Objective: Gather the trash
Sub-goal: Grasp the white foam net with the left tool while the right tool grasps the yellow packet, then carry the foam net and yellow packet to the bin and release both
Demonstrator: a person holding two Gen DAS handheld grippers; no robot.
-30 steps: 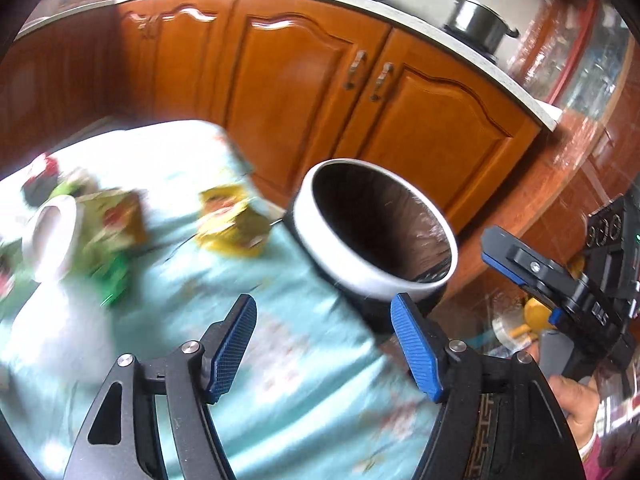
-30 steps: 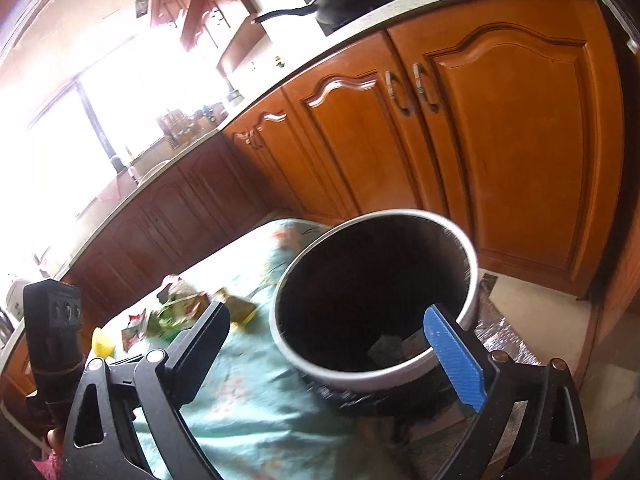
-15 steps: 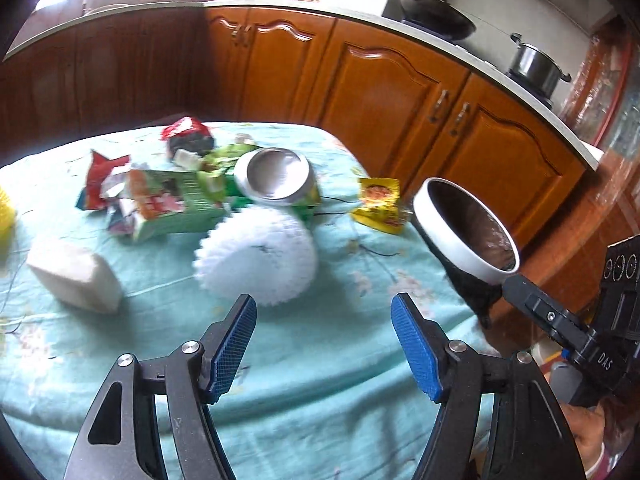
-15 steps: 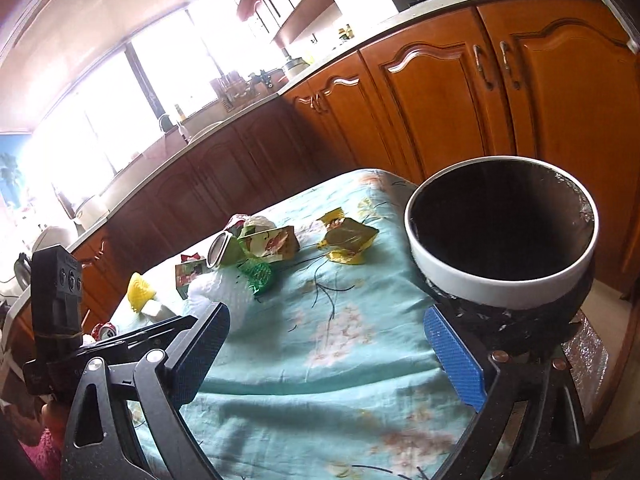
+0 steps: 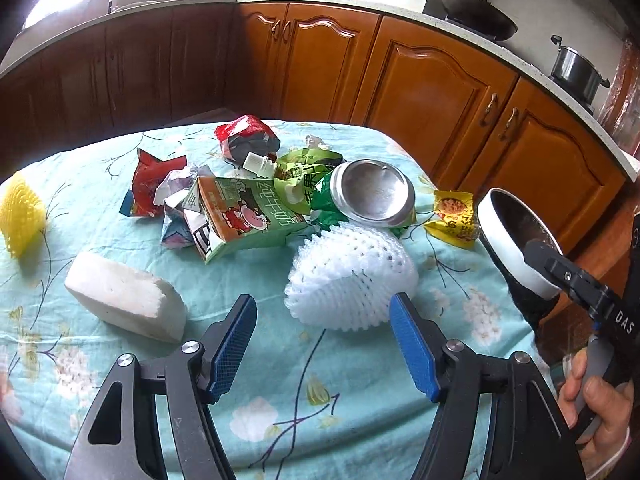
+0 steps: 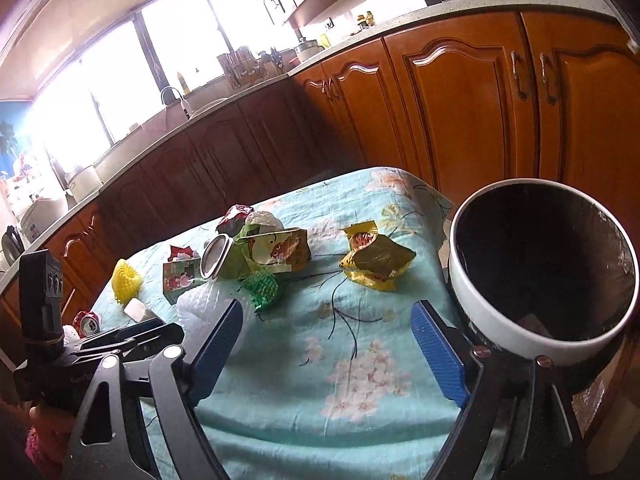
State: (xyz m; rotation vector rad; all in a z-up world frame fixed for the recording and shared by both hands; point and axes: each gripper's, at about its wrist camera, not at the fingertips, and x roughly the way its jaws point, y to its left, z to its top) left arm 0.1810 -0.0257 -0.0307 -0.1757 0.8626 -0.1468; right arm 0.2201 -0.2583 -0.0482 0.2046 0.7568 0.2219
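Observation:
Trash lies on a table with a teal flowered cloth: a white foam fruit net, a green milk carton, a green can, a yellow wrapper and red wrappers. The white-rimmed bin with a black liner stands at the table's right edge. My left gripper hovers just short of the foam net, jaws closing slightly, nothing between them. My right gripper is over the cloth beside the bin, jaws closing on nothing, and the yellow wrapper lies ahead of it.
A white foam block and a yellow foam net lie at the left of the table. Wooden kitchen cabinets run behind it. A person's hand holds the right gripper at the lower right of the left wrist view.
Both views have swung away from the bin toward the trash on the table. The foam net now lies close before my left fingers. My right jaws have narrowed.

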